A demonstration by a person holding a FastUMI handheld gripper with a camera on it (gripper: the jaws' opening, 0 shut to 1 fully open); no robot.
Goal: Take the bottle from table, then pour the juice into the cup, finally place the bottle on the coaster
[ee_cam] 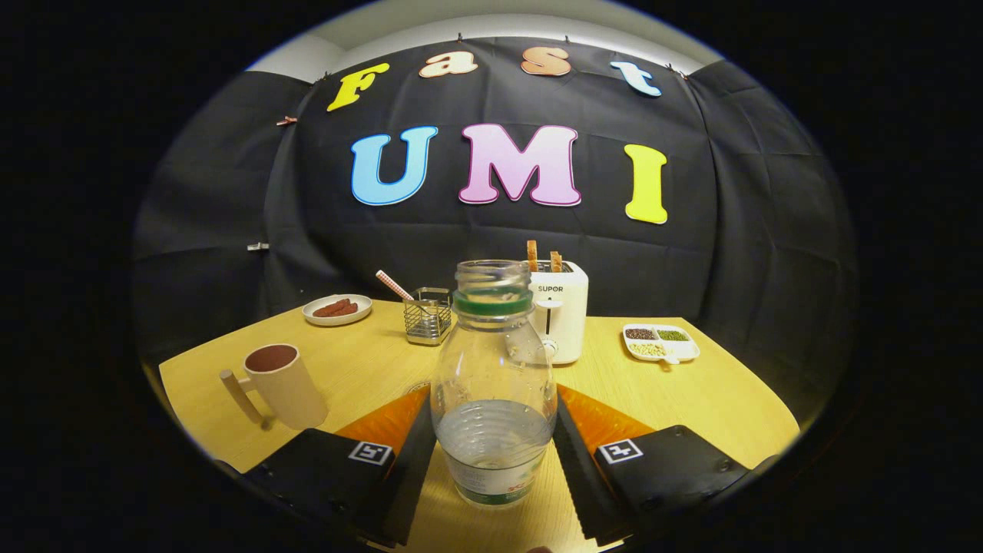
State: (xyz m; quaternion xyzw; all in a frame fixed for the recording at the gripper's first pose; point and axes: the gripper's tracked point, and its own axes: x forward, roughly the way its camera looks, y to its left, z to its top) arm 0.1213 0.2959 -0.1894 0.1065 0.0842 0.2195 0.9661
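Upright on the worktop, an uncapped bottle sits gripped by the hand-held gripper, whose careless tilt toward the cup could spill juice.

Black cloth wall behind a pale wooden table — white ceiling above.

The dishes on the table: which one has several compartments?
The white tray right of the toaster; it has divided sections. The round plate, far left, has none. Gripper fingers flank the bottle.
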